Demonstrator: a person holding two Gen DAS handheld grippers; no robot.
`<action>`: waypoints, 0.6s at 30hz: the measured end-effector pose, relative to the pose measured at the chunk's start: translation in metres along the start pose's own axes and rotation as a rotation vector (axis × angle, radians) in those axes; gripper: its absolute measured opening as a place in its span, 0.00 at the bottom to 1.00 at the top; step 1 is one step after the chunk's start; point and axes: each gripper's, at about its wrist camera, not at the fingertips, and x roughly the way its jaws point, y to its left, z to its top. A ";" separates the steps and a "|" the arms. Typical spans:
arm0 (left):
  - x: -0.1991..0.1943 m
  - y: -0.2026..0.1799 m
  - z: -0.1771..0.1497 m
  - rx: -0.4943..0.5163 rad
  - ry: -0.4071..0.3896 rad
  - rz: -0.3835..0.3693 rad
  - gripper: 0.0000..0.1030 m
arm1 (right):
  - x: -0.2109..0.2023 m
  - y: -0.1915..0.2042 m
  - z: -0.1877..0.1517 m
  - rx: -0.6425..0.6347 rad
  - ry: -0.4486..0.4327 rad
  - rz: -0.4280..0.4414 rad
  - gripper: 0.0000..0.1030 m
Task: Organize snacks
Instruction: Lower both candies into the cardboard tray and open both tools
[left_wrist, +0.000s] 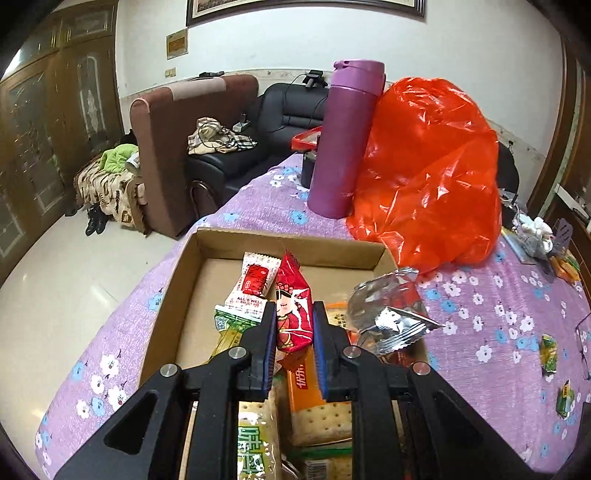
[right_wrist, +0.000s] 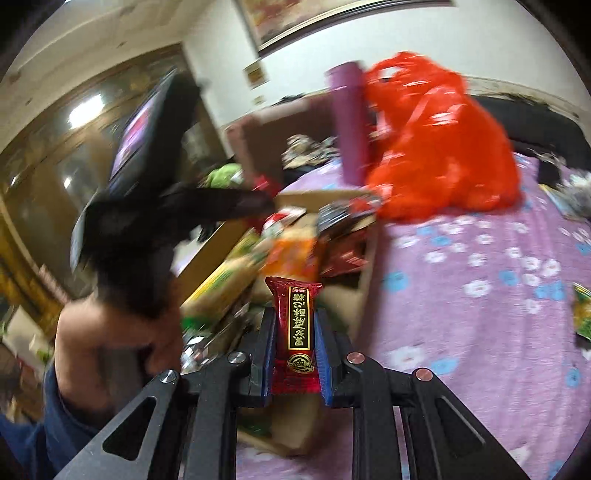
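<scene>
purple bottle (left_wrist: 345, 140): upright on floral cloth (left_wrist: 480, 306), touching orange plastic bag (left_wrist: 428, 166) | brown armchair (left_wrist: 173, 144) and black sofa (left_wrist: 273, 122): beyond table | framed picture (left_wrist: 303, 9): on wall

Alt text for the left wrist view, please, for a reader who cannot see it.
The left gripper is shut on a red cartoon-figure snack packet above an open cardboard box partly filled with snacks. Behind the box, a purple bottle and an orange plastic bag stand on the purple floral tablecloth.

Bottle (left_wrist: 345, 140) behind box (left_wrist: 291, 242), left of bag (left_wrist: 436, 166)
</scene>
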 end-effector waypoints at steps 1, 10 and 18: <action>0.001 0.000 0.000 0.005 0.002 0.004 0.17 | 0.003 0.004 -0.001 -0.019 0.007 0.000 0.21; 0.011 -0.009 -0.005 0.033 0.034 0.010 0.17 | 0.021 -0.008 -0.005 -0.012 0.059 0.016 0.22; 0.015 -0.011 -0.007 0.036 0.048 0.006 0.17 | 0.025 -0.002 -0.008 -0.034 0.077 0.033 0.22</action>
